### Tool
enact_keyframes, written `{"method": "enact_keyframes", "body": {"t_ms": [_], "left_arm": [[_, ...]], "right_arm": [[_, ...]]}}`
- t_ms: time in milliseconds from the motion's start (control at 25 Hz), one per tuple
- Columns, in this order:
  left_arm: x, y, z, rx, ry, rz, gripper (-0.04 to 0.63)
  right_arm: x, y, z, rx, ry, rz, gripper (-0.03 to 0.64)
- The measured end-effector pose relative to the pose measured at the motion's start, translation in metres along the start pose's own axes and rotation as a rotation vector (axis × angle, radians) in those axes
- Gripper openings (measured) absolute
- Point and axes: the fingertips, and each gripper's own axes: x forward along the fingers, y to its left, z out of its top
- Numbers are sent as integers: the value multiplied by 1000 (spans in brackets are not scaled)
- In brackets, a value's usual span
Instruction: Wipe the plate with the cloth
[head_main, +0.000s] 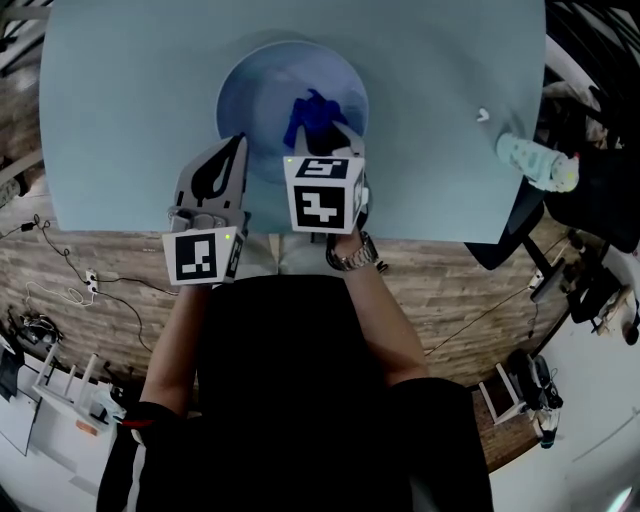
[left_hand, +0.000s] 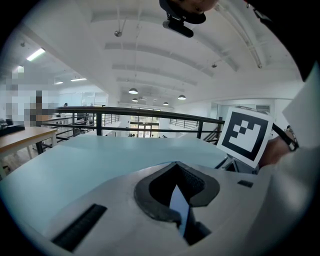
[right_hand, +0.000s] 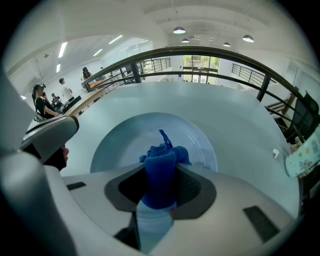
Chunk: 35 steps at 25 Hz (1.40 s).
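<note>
A round pale blue plate (head_main: 255, 100) is set on the light blue counter (head_main: 120, 100), toward 12 o'clock from the person. A dark blue cloth (head_main: 312, 118) is bunched over the plate, a little off its centre toward 4 o'clock. The cloth is grasped by the right claw (head_main: 325, 140), which is brought in over the plate's rim from about 5 o'clock. In the right gripper view the cloth (right_hand: 160, 172) is seen pinched upright between the two dark pads of the right claw (right_hand: 160, 167), its crumpled top standing out past the tips above the plate (right_hand: 120, 145). Whether the cloth is pressed onto the plate cannot be told. The left claw (head_main: 232, 150) is held at the plate's edge at about 8 o'clock. In the left gripper view the left claw (left_hand: 175, 165) is seen clenched, tip against tip, with nothing caught in it. Only a thin pale sliver shows lower down between the pads, and the counter (left_hand: 100, 155) stretches away beyond it. A wristwatch (head_main: 355, 258) is worn on the right arm. A small white object (head_main: 482, 115) lies on the counter at 3 o'clock from the plate, well apart from it.
</note>
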Motion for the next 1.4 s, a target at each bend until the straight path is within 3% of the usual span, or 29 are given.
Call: {"method": "enact_keyframes", "body": {"t_ms": [760,1400], "left_arm": [[30,33,9,-17,9,35,2],[41,12,11,3,9,0,1]], "right_arm": [[32,-14,68,-4,-5,-23,120],[22,-45,37,48,29,-45,120]]}}
